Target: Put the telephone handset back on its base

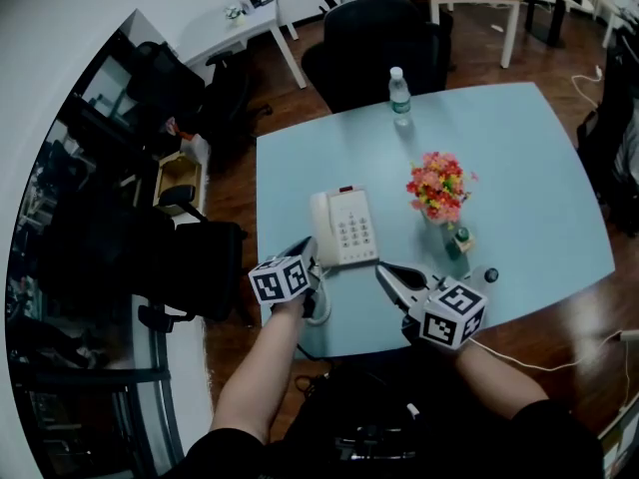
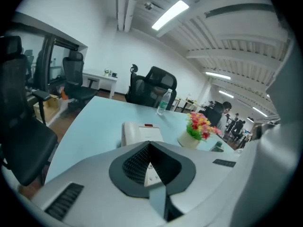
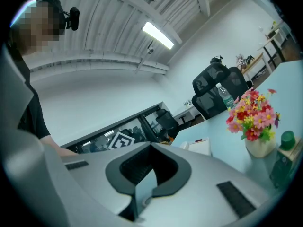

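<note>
A white telephone [image 1: 349, 230] lies on the pale blue table [image 1: 519, 188], and its handset [image 1: 319, 226] rests along the left side of the base. My left gripper [image 1: 303, 246] hovers at the phone's near left corner, shut, with nothing between its fingers. In the left gripper view the telephone [image 2: 137, 132] shows just beyond the closed tips of the left gripper [image 2: 150, 146]. My right gripper [image 1: 382, 270] sits at the phone's near right corner, also shut and empty. From the right gripper [image 3: 151, 149] the telephone [image 3: 201, 145] appears further off to the right.
A vase of red and yellow flowers [image 1: 436, 188] stands right of the phone, with a small green-capped bottle [image 1: 460, 239] beside it. A water bottle [image 1: 399, 92] stands at the table's far edge before a black chair [image 1: 374, 33]. The phone cord [image 1: 319, 305] hangs off the near edge.
</note>
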A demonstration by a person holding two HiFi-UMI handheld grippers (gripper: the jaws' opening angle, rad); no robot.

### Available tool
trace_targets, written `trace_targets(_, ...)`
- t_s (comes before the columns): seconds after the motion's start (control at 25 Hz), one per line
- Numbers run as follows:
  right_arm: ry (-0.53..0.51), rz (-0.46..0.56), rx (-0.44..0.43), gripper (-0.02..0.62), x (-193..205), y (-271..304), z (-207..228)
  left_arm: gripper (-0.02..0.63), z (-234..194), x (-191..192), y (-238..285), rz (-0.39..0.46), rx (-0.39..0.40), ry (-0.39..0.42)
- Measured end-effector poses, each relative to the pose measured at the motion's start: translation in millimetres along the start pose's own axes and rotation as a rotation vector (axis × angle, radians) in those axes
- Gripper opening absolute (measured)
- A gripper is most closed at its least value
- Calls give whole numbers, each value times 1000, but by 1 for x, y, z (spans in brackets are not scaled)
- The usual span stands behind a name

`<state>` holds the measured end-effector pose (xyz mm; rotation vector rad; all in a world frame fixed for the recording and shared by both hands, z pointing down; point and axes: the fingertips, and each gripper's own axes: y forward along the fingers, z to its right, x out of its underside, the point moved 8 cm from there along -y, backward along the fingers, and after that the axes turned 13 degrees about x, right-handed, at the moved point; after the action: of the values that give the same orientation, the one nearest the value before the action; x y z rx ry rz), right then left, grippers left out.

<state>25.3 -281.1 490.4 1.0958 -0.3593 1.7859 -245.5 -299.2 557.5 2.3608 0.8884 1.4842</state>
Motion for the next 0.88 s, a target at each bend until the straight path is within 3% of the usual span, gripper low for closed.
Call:
trace_targets(0.16, -38, -6, 17, 14, 10, -8, -18, 0, 40, 20, -56, 56, 101, 33)
trace_targets(0.36, -58, 5, 88, 14, 31, -31, -42, 0, 88, 50, -135, 88, 160, 177)
trace_targets(0.48, -52, 15, 145, 14, 47, -52, -54, 0, 90, 73, -174, 143, 203, 56)
trace_targets(0.6, -54, 0, 185, 12, 71, -74, -72, 0, 70, 99, -209, 212, 160, -140)
trace_targets(0.68, -61, -13, 196, 12, 88, -87, -87, 0, 59, 113, -232, 248, 134, -212)
trace_targets(0.88, -83, -25, 206, 12, 120, -116, -130, 0, 61, 133, -277, 260, 135, -166)
